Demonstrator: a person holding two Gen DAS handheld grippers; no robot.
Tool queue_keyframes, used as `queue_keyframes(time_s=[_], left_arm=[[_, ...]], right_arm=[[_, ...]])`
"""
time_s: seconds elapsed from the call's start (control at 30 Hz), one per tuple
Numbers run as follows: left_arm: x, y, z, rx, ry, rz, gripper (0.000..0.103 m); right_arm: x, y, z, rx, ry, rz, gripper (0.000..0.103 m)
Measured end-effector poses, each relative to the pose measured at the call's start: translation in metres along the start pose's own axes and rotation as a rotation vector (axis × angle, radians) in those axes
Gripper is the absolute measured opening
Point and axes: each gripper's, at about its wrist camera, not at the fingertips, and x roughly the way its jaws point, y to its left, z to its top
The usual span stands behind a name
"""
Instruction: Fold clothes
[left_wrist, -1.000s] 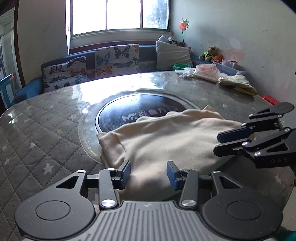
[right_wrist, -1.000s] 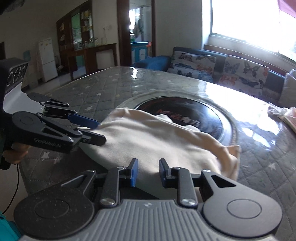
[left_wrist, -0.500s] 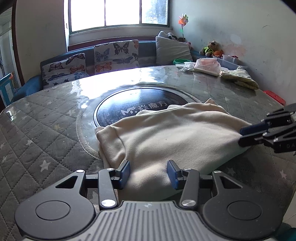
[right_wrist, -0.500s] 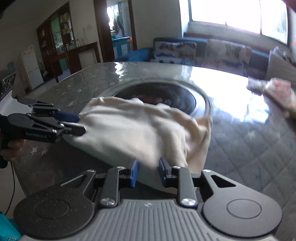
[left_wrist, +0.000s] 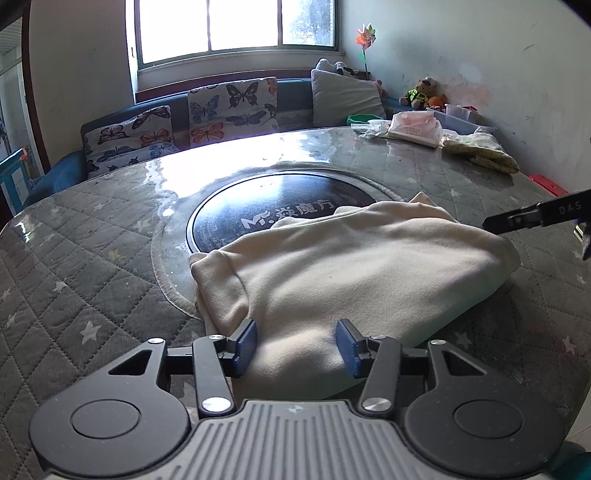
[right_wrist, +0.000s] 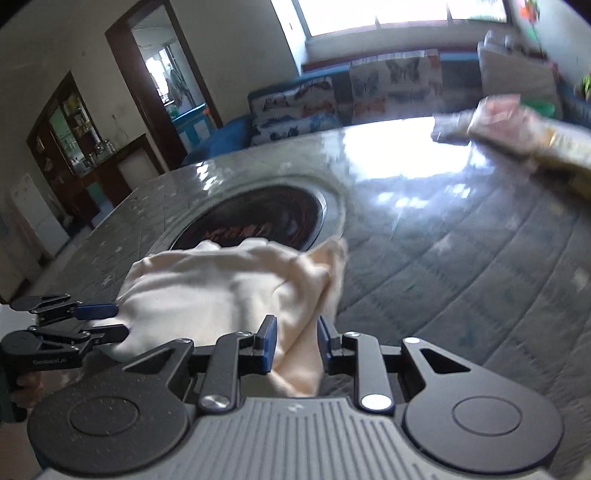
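Gripping a bunched fold of the soft cream-coloured fleece garment (right_wrist: 229, 284), the right gripper (right_wrist: 293, 345) has its blue pads clenched on cloth that rises between them and hangs in a loose tongue below, most likely so that this side can be drawn over as the next fold. The left gripper (left_wrist: 295, 341) is another matter: its jaws are opening, the near hem of the garment lies between the blue pads (left_wrist: 243, 341) but they stand clear of it on both sides, so that end looks released and left to rest as an anchor.

The garment lies near the front edge of the round table (left_wrist: 74, 266), its far side lapping onto the dark glossy round inset (left_wrist: 236, 221) at the table's centre, which bears pale printed characters. The cloth is thick and matte, with rounded, puffy folds rather than sharp creases; it should slump and slide readily on the slick surface. The table is covered in grey quilted fabric with small white stars under a shiny clear sheet that throws back the window light.

At the far right edge sit a small pile of pale folded clothes and a yellowish quilted cloth (left_wrist: 480, 153), well apart from the work. Beyond the table runs a blue sofa with butterfly-print cushions (left_wrist: 229, 107). The right wrist view is blurred towards its edges.
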Motion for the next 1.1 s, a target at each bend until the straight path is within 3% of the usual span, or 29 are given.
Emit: queue_keyframes(time_s=[0.2,0.3,0.4,0.53,0.67,0.8,0.9,0.97,1.1], left_arm=[[0.001,-0.001,0.001,0.004,0.004,0.004,0.053],[0.001,-0.001,0.001,0.005,0.004,0.005,0.053],[0.001,-0.001,0.001,0.007,0.006,0.005,0.053],[0.002,-0.001,0.001,0.01,0.005,0.005,0.053],[0.002,-0.001,0.001,0.011,0.004,0.004,0.054],[0.002,-0.002,0.001,0.012,0.007,0.004,0.054],[0.001,-0.002,0.002,0.015,0.009,0.002,0.054],[0.001,-0.001,0.001,0.011,0.008,0.0,0.054],[-0.001,0.0,0.0,0.007,0.006,-0.001,0.055]], right_arm=[[0.013,0.0,-0.008,0.042,0.033,0.062,0.023],[0.014,0.0,-0.011,0.057,0.023,0.084,0.009],[0.008,0.012,-0.011,-0.01,-0.006,0.045,0.006],[-0.007,0.025,-0.008,-0.122,-0.091,-0.075,0.0],[0.001,0.015,-0.011,-0.129,-0.054,-0.128,0.0],[-0.002,0.018,-0.004,-0.131,-0.067,-0.08,0.0],[0.004,0.027,0.005,-0.179,-0.063,-0.085,0.005],[0.015,0.027,0.012,-0.183,-0.051,-0.107,0.014],[0.04,0.018,0.021,-0.146,-0.016,-0.163,0.016]])
